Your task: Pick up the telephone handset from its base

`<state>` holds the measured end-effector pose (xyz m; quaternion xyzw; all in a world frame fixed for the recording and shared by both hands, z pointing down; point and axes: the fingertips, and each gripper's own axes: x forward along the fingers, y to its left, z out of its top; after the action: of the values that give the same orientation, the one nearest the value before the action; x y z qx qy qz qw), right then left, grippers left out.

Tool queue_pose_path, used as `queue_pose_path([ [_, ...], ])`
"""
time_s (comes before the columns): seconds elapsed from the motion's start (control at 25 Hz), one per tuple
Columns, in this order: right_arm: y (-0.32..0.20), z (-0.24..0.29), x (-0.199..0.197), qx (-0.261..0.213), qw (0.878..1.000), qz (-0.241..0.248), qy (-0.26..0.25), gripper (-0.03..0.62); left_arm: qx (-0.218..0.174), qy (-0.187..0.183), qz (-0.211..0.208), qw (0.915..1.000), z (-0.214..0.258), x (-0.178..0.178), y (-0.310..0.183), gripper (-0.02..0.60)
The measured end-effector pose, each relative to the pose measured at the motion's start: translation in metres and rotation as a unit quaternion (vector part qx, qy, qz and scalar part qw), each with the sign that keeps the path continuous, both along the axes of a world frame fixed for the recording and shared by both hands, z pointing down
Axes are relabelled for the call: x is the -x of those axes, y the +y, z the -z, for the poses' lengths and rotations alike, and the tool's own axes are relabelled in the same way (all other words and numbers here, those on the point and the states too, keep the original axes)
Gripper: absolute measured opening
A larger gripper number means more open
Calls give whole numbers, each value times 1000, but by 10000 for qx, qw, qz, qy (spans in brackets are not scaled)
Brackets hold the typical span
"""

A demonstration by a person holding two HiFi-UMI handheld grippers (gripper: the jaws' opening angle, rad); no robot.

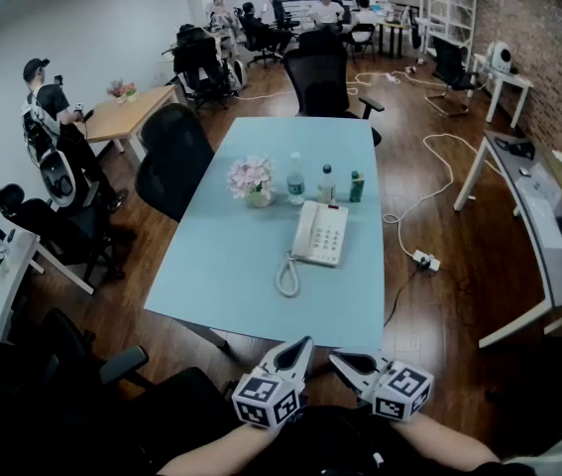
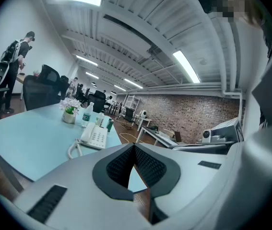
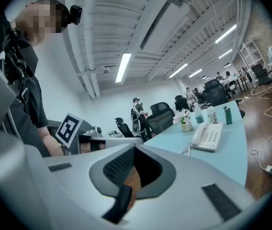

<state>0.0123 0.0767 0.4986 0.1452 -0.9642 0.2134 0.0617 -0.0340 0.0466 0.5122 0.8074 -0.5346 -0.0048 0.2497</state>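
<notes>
A white desk telephone (image 1: 322,233) lies on the light-blue table (image 1: 231,276), its handset (image 1: 305,228) resting in the cradle on the left side. The coiled cord (image 1: 287,275) loops toward the near edge. Both grippers hover short of the table's near edge, well away from the phone. My left gripper (image 1: 304,344) is shut with nothing in it, and so is my right gripper (image 1: 336,357). In the left gripper view the phone (image 2: 94,136) sits far beyond the shut jaws of the left gripper (image 2: 134,145). In the right gripper view the phone (image 3: 207,137) lies ahead to the right of the right gripper (image 3: 135,148).
Behind the phone stand a vase of pink flowers (image 1: 252,180), two clear bottles (image 1: 296,182) and a small green bottle (image 1: 357,186). Black office chairs (image 1: 174,157) flank the table. A cable and power strip (image 1: 425,260) lie on the floor at right, near a grey desk (image 1: 548,228).
</notes>
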Motion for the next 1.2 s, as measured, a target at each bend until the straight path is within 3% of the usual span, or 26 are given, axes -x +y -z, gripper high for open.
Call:
queue_pose_path([
  [0.44, -53, -5, 66, 71, 9971, -757, -86, 17, 194, -87, -856, 9961, -20, 57, -56, 0],
  [0.72, -74, -7, 72, 235, 9916, -1271, -111, 17, 372, -60, -1187, 9922, -31, 71, -74, 0],
  [1.0, -100, -4, 83, 141, 9937, -1114, -44, 17, 301, -115, -891, 9955, -29, 93, -113, 0],
  [1.2, -130, -2, 91, 57, 9975, -708, -23, 17, 272, -175, -484, 9983, -28, 106, -137, 0],
])
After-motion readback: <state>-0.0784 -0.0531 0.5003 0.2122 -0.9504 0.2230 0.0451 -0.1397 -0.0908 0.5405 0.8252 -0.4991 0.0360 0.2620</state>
